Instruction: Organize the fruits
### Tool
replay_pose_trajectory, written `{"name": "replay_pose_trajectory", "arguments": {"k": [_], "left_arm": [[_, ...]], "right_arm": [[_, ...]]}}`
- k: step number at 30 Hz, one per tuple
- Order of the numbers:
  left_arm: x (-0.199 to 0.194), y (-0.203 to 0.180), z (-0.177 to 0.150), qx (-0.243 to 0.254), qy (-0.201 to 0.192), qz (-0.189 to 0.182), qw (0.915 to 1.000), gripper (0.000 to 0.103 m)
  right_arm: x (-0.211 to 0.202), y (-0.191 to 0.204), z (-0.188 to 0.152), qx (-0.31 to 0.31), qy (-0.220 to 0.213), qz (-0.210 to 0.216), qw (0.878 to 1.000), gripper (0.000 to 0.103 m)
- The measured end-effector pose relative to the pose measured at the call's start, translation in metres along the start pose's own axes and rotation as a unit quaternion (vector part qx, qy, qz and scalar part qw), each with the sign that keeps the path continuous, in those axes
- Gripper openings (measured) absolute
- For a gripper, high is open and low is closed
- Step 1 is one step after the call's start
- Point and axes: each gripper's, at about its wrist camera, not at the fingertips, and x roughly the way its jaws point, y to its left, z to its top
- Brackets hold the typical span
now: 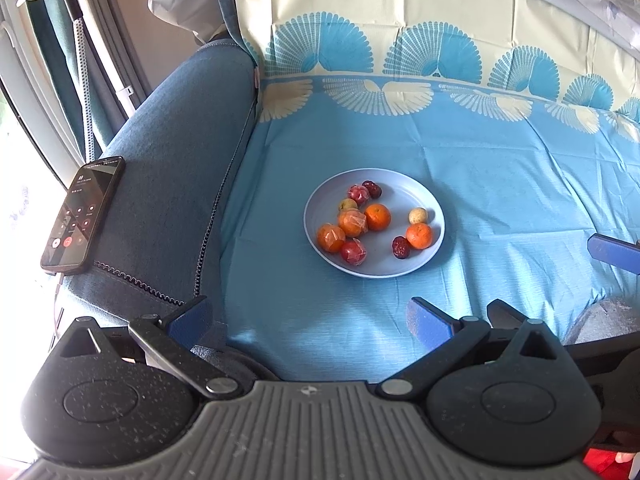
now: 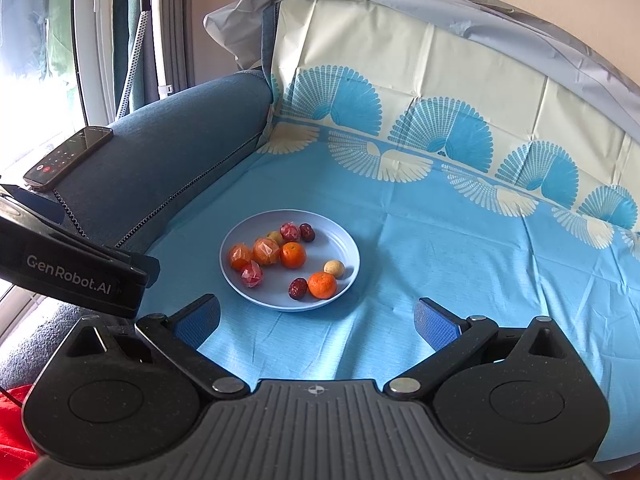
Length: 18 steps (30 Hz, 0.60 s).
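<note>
1. The sofa point(image 1: 168, 168) carries everything, its seat draped in a blue cloth point(image 1: 500, 200) with a fan print; a phone point(image 1: 82, 216) lies on the armrest, well apart from the fruit.
2. The left gripper point(image 1: 308, 320) hangs near the seat's front edge with its blue pads spread wide and nothing between them. The right gripper point(image 2: 316, 324) sits just beside it, equally parted and empty.
3. A pale blue plate point(image 2: 344, 240) rests on the cloth ahead of both, holding all the fruit.
4. Two bare oranges point(image 2: 293, 255) look firm and light; I'd pinch one across its middle, gently, since the peel gives.
5. Several plastic-wrapped fruits point(image 2: 265, 251) cluster on the plate's left side. The film looks slippery, so a grip across the widest part seems safest.
6. Small dark red dates point(image 2: 297, 288) and a pale round fruit point(image 2: 334, 268) lie loose; they'd likely roll off the pads unless centred.
</note>
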Motion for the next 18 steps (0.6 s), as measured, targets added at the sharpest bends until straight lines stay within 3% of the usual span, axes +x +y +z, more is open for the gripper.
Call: {"name": "replay_pose_trajectory", "arguments": {"k": [18], "left_arm": [[0.0069,0.0000,-0.0010,0.003,0.010,0.001,0.9999,0.103]], "right_arm": [[0.0035,-0.0024,0.0003,0.000,0.006,0.004,1.000,0.102]]}}
